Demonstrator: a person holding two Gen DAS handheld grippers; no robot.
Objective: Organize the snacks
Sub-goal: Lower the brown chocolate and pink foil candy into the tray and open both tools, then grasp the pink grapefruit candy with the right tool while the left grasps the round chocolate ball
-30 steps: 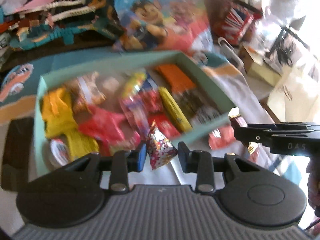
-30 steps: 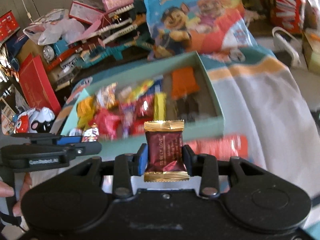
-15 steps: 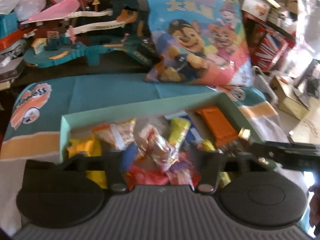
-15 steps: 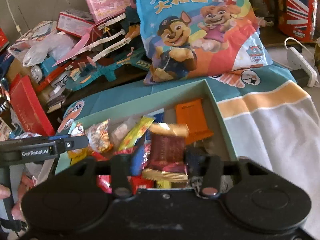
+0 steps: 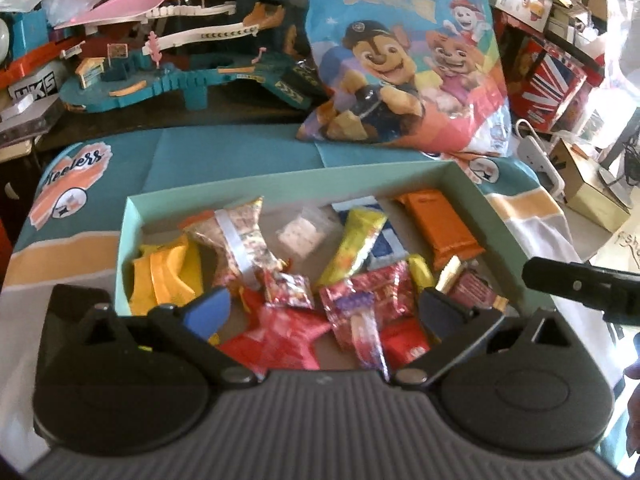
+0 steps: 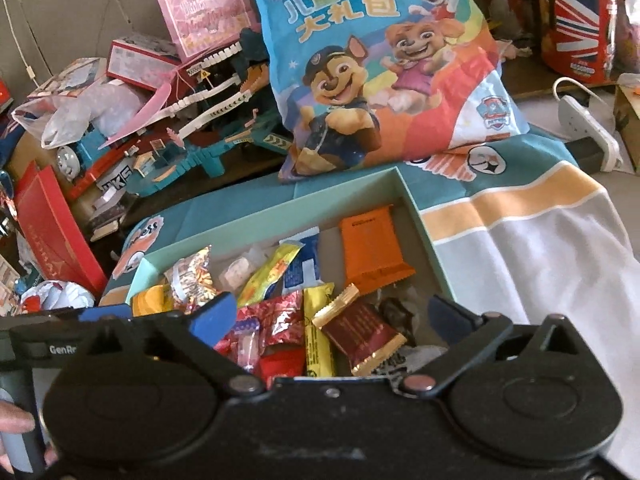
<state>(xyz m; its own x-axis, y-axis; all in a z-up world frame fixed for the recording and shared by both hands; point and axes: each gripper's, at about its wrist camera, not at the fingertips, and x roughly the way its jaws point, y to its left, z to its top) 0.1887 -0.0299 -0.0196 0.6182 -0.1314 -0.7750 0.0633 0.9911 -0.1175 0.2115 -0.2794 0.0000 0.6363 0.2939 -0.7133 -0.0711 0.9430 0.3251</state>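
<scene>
Spreading wide over the near half of a shallow mint-green cardboard box [image 5: 460, 188], the left gripper [image 5: 324, 308] is seen with its jaws just opened and nothing pressed between the pads. Between and just beyond its fingers [image 5: 208, 306] a small silver-and-red foil snack packet [image 5: 288, 290] lies released on the heap, resting against a red star-shaped foil pack [image 5: 280, 340].

The right gripper [image 6: 332, 314] is likewise parted, its jaws just opened, with nothing clamped. Below the gap between its fingers [image 6: 212, 314] a dark maroon chocolate packet with gold crimped ends [image 6: 358, 334] lies tilted inside the box [image 6: 424, 236], free of both pads, beside a long yellow bar wrapper [image 6: 318, 336].

Further in, a flat orange rectangular packet [image 6: 372, 248] is seen near the far right corner, a yellow-green printed sachet [image 5: 356, 244] and a blue-and-white packet [image 6: 304, 264] towards the middle, and crumpled yellow wrappers [image 5: 168, 276] at the left end. The snacks are piled loosely, many overlapping.

The box rests on a teal, orange and white striped cloth [image 6: 540, 216]. Beyond it a large cartoon-dog snack bag [image 6: 380, 72] is propped, with a teal toy track set [image 5: 168, 72] to its left.
</scene>
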